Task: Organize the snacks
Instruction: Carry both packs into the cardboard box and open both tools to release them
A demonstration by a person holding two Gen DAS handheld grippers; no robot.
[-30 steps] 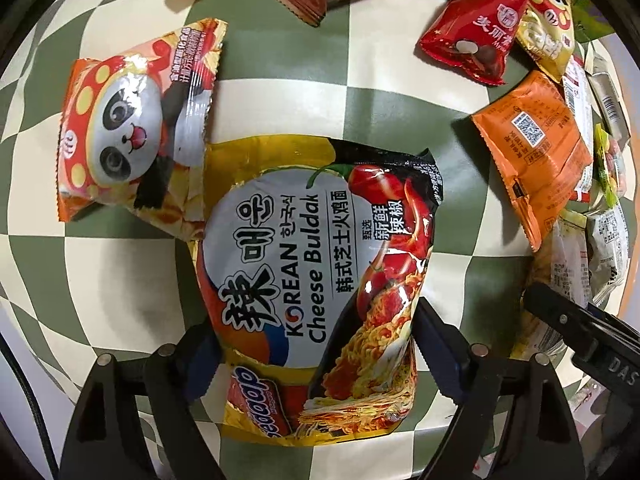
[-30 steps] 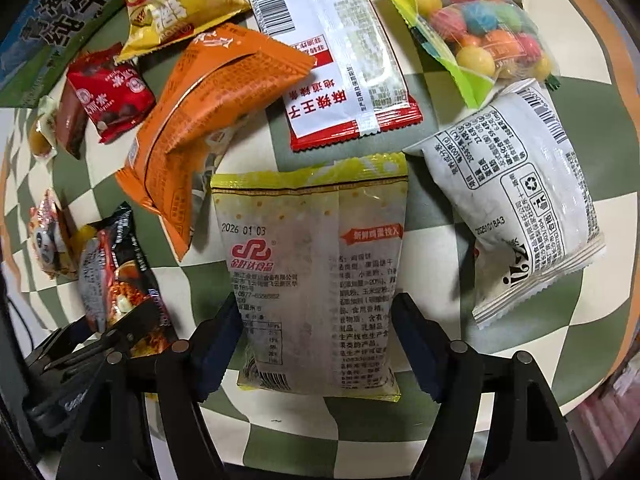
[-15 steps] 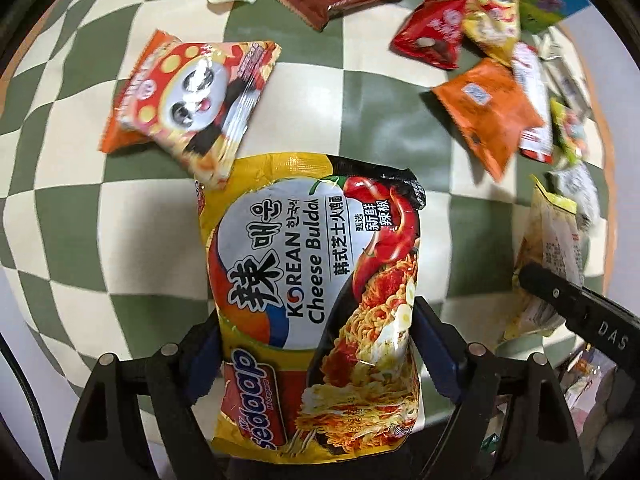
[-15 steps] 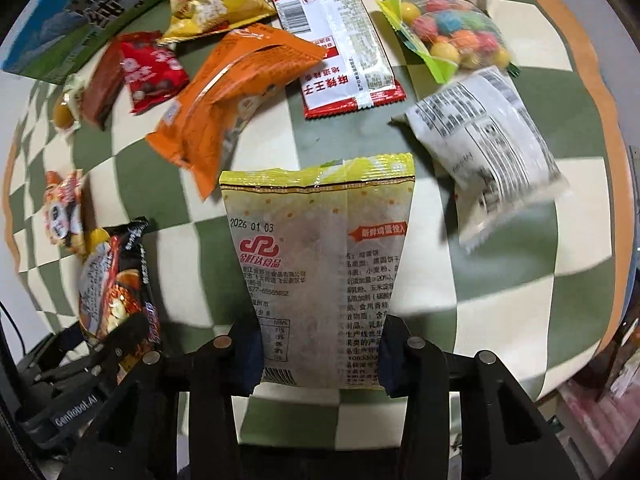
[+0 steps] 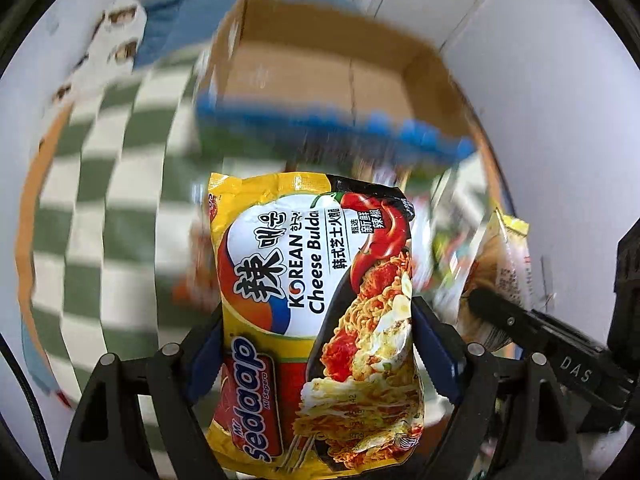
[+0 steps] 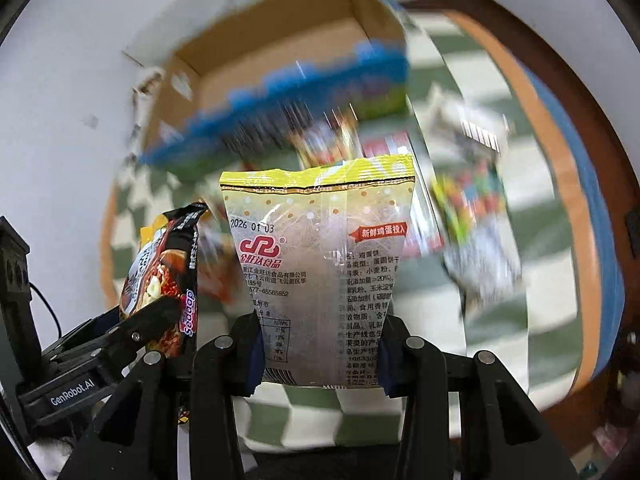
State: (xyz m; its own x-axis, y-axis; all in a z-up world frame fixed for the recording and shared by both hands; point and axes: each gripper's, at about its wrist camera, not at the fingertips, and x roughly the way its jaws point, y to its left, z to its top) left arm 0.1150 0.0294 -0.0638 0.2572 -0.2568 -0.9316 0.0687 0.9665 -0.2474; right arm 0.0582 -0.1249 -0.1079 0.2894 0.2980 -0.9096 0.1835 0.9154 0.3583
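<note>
At lower centre of the left wrist view, the left gripper (image 5: 316,344) clamps the noodle pack (image 5: 316,300) across its width, jaws spread wide around it. Low in the right wrist view, the right gripper (image 6: 320,344) pinches the pale egg-cake bag (image 6: 320,264), jaws narrow. Both packs hang clear of the checked cloth (image 5: 100,184). An open cardboard box (image 5: 320,76) sits at upper centre. Likely next: carry both over its rim, keep them apart, lower inside before letting go, so neither catches the near wall.
</note>
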